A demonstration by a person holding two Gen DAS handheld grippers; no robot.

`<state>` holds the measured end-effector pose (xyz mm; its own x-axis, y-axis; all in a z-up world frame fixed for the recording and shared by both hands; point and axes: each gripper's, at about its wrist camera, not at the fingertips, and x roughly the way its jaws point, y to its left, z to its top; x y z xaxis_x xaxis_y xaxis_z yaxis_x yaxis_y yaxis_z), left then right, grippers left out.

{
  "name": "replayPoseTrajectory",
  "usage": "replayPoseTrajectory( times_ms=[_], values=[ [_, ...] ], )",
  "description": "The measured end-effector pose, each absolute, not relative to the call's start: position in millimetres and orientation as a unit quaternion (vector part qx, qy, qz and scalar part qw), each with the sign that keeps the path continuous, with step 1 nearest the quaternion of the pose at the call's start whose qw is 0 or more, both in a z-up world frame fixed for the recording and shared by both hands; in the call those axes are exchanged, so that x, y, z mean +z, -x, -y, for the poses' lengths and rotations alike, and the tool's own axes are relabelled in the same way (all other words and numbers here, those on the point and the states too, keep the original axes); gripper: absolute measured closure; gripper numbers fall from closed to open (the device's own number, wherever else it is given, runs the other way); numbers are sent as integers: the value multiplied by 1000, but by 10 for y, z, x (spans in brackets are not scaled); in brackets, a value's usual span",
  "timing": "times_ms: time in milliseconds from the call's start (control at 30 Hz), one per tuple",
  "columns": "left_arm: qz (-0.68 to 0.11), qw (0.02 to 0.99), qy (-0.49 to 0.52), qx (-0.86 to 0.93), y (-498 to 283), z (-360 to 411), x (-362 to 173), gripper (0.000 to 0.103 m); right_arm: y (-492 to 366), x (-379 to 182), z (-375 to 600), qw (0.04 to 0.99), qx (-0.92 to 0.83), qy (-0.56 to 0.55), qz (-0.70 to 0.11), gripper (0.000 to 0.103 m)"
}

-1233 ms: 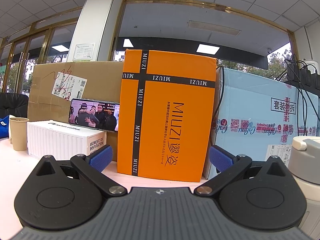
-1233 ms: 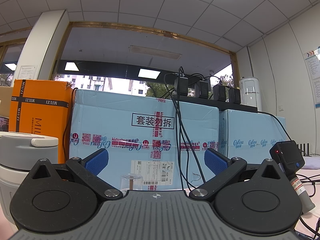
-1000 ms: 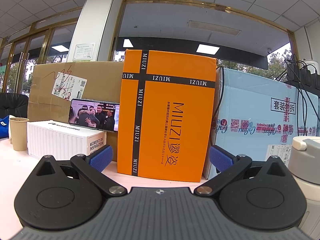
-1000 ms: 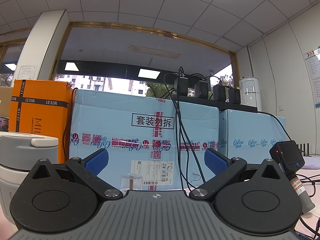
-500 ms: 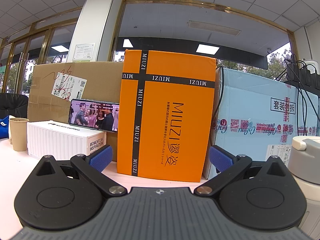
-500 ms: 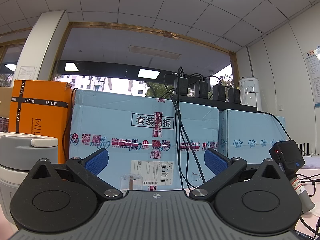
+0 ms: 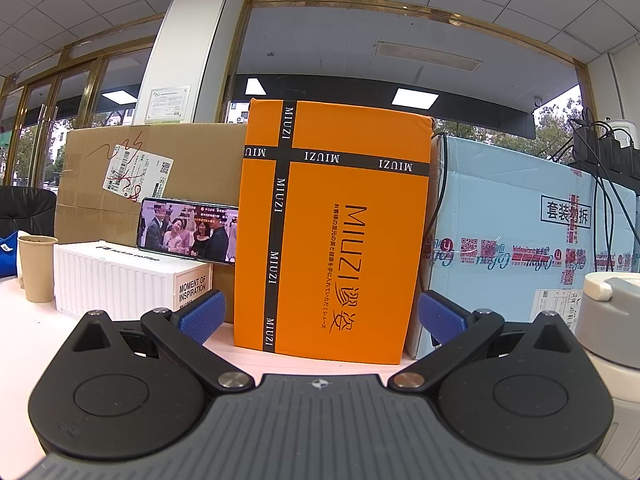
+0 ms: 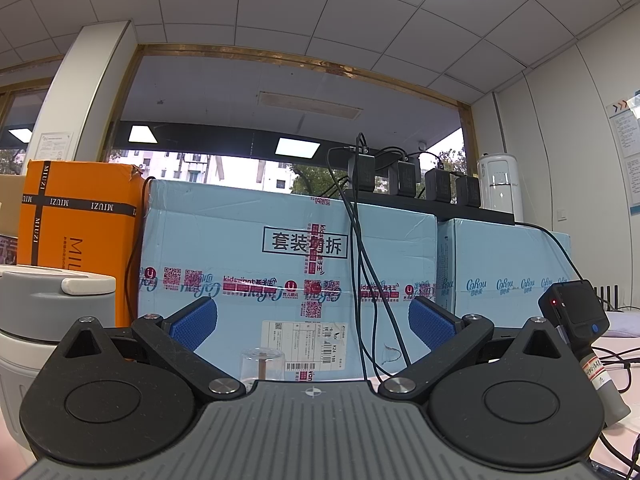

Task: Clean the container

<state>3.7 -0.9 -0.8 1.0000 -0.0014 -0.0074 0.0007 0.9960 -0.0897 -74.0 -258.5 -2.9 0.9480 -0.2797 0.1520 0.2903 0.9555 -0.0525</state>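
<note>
The left gripper (image 7: pixel 318 314) is seen low in the frame of the left wrist view, with its jaws spread wide and nothing held between the blue pads (image 7: pixel 202 315). Behind the gap, in the middle of the frame, an orange box (image 7: pixel 336 228) is standing upright on the pale table (image 7: pixel 304 362). At the lower right edge of this view a grey and white container (image 7: pixel 610 320) with a lid is partly seen, just beside the gripper's right finger. To the left, a white box (image 7: pixel 120 280) is placed, and a phone (image 7: pixel 188 230) with a lit screen is leaned on top of it. A paper cup (image 7: pixel 37 268) is found at the left edge.

In the right wrist view the right gripper (image 8: pixel 312 322) is also opened wide and is empty. The same container (image 8: pixel 48 312) is shown at the lower left of the frame, close to the left finger. A small clear glass (image 8: pixel 262 364) is seen low in the centre, before a light blue carton (image 8: pixel 288 272). Black cables (image 8: pixel 360 280) are hung down over the carton.
</note>
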Motion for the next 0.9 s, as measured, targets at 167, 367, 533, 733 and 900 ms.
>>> replayPoseTrajectory(
  times_ms=[167, 367, 533, 733, 900],
  values=[
    [-4, 999, 44, -1, -39, 6, -11, 0, 750, 7, 2584, 986, -145, 37, 72, 0],
    [-4, 999, 45, -1, -42, 2, -10, 0, 751, 5, 2586, 986, -145, 37, 72, 0],
    [-4, 999, 45, -1, -41, 1, -11, 0, 748, 4, 2593, 986, -145, 37, 72, 0],
    [-4, 999, 45, -1, -42, 3, -11, 0, 751, 3, 2594, 986, -145, 36, 72, 0],
    [-4, 999, 45, -1, -44, 4, -9, 0, 752, 3, 2595, 986, -145, 36, 71, 0]
  ],
)
